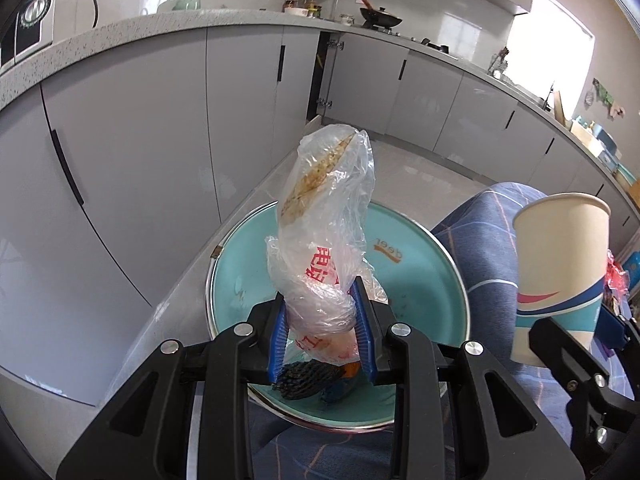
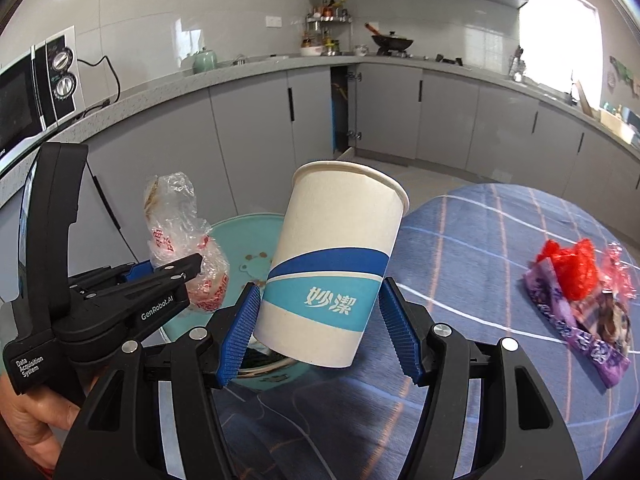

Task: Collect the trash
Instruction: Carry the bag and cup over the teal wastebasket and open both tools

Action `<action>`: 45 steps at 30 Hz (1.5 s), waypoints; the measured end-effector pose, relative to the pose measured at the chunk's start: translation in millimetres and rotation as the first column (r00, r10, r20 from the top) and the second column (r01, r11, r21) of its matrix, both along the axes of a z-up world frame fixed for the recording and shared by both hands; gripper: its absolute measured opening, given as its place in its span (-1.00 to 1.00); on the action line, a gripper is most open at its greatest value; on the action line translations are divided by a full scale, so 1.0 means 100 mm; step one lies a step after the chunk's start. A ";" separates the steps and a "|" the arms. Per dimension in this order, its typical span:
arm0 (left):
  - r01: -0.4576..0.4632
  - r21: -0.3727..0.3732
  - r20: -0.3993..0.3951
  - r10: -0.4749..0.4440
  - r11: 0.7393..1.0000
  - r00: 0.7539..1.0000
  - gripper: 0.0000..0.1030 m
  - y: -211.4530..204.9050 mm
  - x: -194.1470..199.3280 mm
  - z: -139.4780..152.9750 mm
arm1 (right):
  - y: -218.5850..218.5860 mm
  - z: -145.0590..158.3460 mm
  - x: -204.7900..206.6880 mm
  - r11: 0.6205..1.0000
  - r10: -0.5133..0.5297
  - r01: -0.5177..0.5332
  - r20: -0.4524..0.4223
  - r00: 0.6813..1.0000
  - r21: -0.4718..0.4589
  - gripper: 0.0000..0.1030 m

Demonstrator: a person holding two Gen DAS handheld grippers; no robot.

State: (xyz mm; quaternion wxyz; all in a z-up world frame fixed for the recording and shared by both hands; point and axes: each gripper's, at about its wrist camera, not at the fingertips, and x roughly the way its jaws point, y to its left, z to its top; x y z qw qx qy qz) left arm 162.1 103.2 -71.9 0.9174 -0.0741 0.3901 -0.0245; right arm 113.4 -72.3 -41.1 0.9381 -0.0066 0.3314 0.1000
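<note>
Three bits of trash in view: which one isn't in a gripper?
The purple wrapper with red plastic, lying on the blue checked cloth. The clear plastic bag is clamped in the left gripper; the paper cup sits between the right gripper's fingers.

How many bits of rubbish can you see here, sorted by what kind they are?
Plastic bags: 2, a clear bag held over the basin and a red bag on the table
Paper cups: 1
Purple wrappers: 1
Black netted scraps in the basin: 1
Total: 5

Bagged food (image 1: 320, 216) above bowl (image 1: 424, 264); cup (image 2: 332, 268) right; wrappers (image 2: 580, 292) farther right.
</note>
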 end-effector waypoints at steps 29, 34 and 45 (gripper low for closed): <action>-0.026 0.023 -0.054 0.027 0.999 0.998 0.06 0.06 0.14 -0.13 | -0.11 -0.17 0.41 0.995 0.040 -0.031 -0.096 0.995 0.100 0.23; -0.019 0.074 -0.016 0.021 0.997 1.000 0.32 -0.02 0.08 -0.07 | -0.26 -0.04 0.20 0.994 -0.029 0.031 -0.022 0.999 0.103 0.30; -0.039 0.123 0.085 0.029 0.992 0.996 0.60 -0.15 -0.14 0.15 | -0.65 0.07 -0.16 0.982 -0.149 0.142 0.057 0.987 0.123 0.44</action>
